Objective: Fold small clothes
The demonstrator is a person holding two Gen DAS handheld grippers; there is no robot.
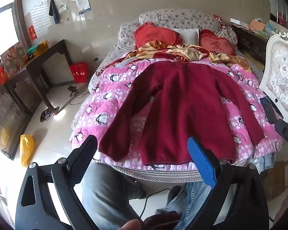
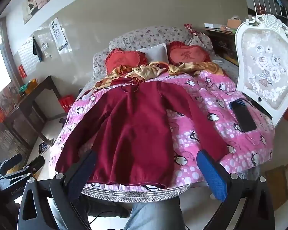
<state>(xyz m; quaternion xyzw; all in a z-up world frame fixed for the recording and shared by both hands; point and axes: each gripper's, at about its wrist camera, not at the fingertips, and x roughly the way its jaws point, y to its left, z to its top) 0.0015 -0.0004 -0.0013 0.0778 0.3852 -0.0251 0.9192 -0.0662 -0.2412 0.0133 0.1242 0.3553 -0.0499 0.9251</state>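
Note:
A dark red long-sleeved top (image 1: 184, 107) lies flat, sleeves spread, hem toward me, on a pink penguin quilt (image 1: 109, 94) on the bed. It also shows in the right wrist view (image 2: 132, 130). My left gripper (image 1: 144, 153) is open and empty, held before the hem near the bed's foot edge. My right gripper (image 2: 146, 164) is open and empty, also in front of the hem. The right gripper's body shows at the right edge of the left wrist view (image 1: 286, 132). The left gripper shows at the lower left of the right wrist view (image 2: 19, 166).
Two red heart cushions (image 1: 155, 34), a white pillow and crumpled gold cloth (image 1: 182, 51) lie at the bed's head. A white ornate chair (image 2: 266, 67) stands right of the bed, a dark phone (image 2: 243, 117) beside it. A dark wooden table (image 1: 34, 71) and yellow bag (image 1: 26, 149) stand left.

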